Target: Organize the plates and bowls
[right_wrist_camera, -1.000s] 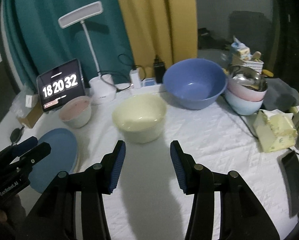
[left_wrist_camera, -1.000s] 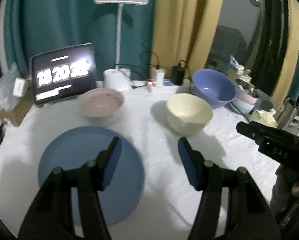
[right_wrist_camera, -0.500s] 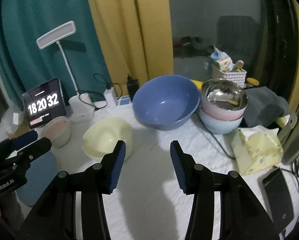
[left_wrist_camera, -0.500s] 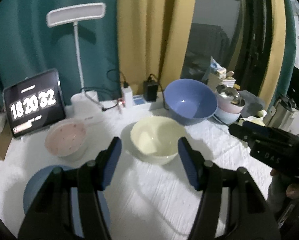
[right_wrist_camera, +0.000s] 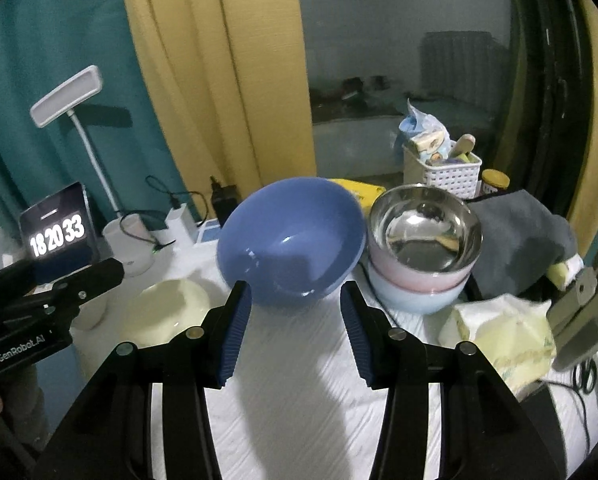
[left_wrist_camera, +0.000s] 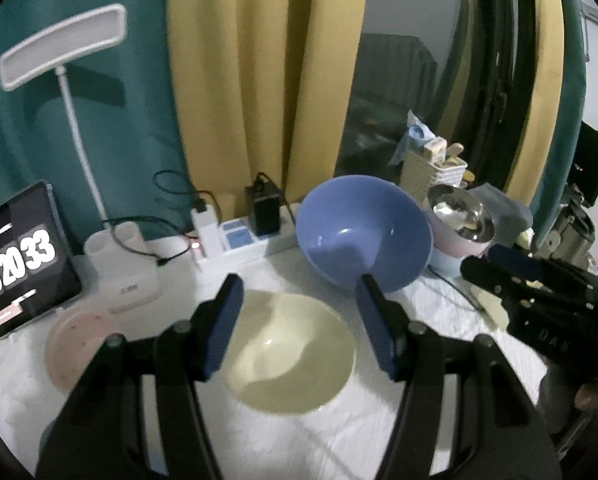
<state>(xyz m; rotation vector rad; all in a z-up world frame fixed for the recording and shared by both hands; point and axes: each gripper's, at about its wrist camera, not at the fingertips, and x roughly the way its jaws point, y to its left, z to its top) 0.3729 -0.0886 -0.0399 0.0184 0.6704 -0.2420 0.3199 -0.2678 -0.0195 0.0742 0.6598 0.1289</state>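
Note:
My left gripper is open and empty, with the cream bowl between its fingers just ahead. A pink speckled bowl sits to its left. The big blue bowl stands behind. My right gripper is open and empty, a little short of the blue bowl. The cream bowl lies to its left. A steel bowl is stacked in a pink bowl on a pale blue bowl at the right.
A white cloth covers the table. At the back stand a desk lamp, a clock tablet, a power strip with chargers and a white basket. A tissue pack and grey cloth lie right.
Both grippers have swung right and forward. The blue plate has left the left wrist view and the cream bowl now sits between its fingers. The right gripper now faces the blue bowl.

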